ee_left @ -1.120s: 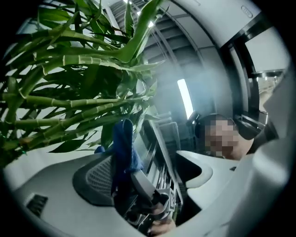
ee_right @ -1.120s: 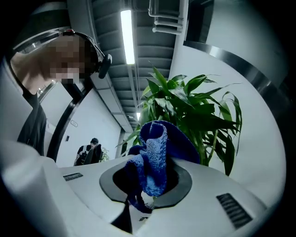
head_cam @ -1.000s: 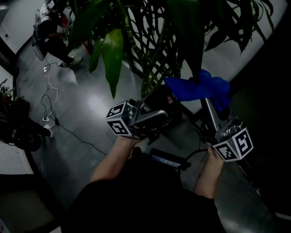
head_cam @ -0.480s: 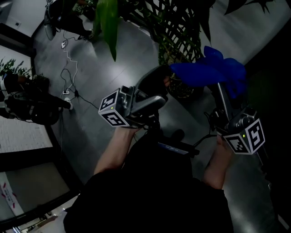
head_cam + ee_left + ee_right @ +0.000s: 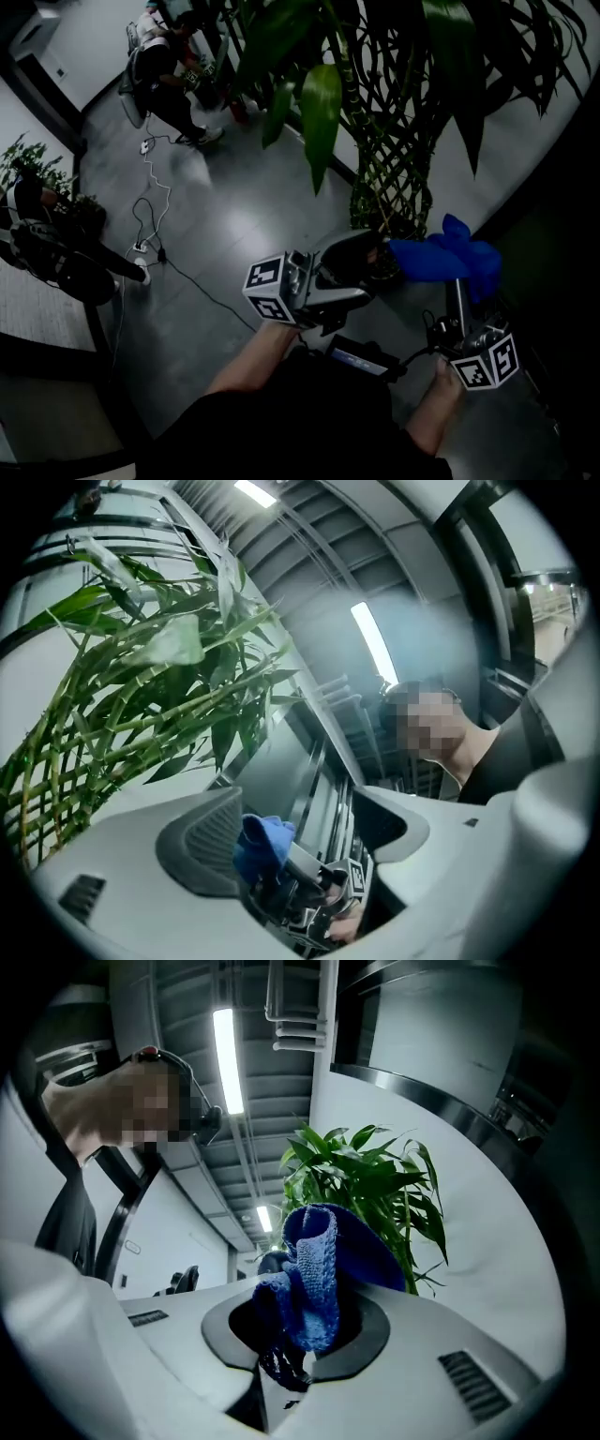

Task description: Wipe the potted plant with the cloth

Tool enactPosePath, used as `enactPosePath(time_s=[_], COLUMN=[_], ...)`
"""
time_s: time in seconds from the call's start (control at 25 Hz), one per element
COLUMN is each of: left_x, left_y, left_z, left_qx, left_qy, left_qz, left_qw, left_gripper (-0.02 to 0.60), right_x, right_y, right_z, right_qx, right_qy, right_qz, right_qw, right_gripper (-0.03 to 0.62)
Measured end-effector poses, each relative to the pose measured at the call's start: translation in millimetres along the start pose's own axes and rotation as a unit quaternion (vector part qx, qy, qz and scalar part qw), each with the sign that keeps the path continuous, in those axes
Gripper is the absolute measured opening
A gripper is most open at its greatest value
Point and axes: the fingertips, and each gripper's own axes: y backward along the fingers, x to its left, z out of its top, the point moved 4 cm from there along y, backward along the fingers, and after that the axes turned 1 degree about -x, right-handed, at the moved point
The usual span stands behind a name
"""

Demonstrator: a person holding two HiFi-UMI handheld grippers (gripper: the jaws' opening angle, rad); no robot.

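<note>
Beside the potted plant, right gripper fingers pinching blue cloth, left gripper fingers spread

We see open grey floor left of the potted plant. Its drooping leaves hang overhead, and cables trail across the floor farther left.

The potted plant stands on the floor at the upper centre of the frame. Just below its base sits the left tool. To the right, the right tool has the cloth in its jaws, beside the stems. Cables trail at left, and a seated person is at the upper left.
</note>
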Motion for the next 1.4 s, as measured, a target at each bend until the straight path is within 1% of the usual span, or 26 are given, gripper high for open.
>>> enactPosePath(time_s=[0.12, 0.24, 0.36, 0.48, 0.64, 0.72, 0.8, 0.96, 1.12, 1.24, 1.4], left_x=[-15, -6, -9, -22, -33, -42, -50, -62, -79, -90, -105], left_y=[17, 39, 65, 92, 108, 109, 107, 98, 80, 65, 51], left_z=[22, 43, 55, 59, 64, 65, 65, 59, 44, 32, 16], left_qx=[0.009, 0.001, -0.008, -0.016, -0.030, -0.031, -0.032, -0.030, -0.025, -0.022, -0.013], left_qy=[0.000, 0.009, 0.026, 0.050, 0.072, 0.068, 0.060, 0.051, 0.059, 0.060, 0.050], left_qz=[-0.012, -0.016, -0.027, -0.033, -0.039, -0.045, -0.048, -0.042, -0.037, -0.032, -0.025], left_qw=[0.9999, 0.9998, 0.9993, 0.9981, 0.9962, 0.9961, 0.9965, 0.9974, 0.9973, 0.9975, 0.9983], left_gripper=[0.387, 0.382, 0.376, 0.364, 0.360, 0.359, 0.357, 0.348, 0.341, 0.341, 0.337], right_x=[23, 38, 69, 104, 130, 139, 146, 153, 160, 157, 155], right_y=[-11, -31, -41, -35, -26, -23, -22, -17, 5, 25, 50], right_z=[-12, -35, -49, -58, -57, -50, -44, -36, -17, -6, 6], right_qx=[0.000, 0.012, 0.026, 0.036, 0.041, 0.037, 0.033, 0.025, 0.016, 0.005, -0.004], right_qy=[-0.024, -0.049, -0.045, -0.039, -0.028, -0.018, -0.012, -0.018, -0.021, -0.025, -0.030], right_qz=[-0.017, -0.026, -0.038, -0.064, -0.086, -0.084, -0.073, -0.046, -0.036, -0.034, -0.030], right_qw=[1.000, 0.998, 0.998, 0.997, 0.995, 0.996, 0.997, 0.998, 0.999, 0.999, 0.999], right_gripper=[0.084, 0.084, 0.084, 0.084, 0.084, 0.084, 0.083, 0.083, 0.082, 0.081, 0.081])
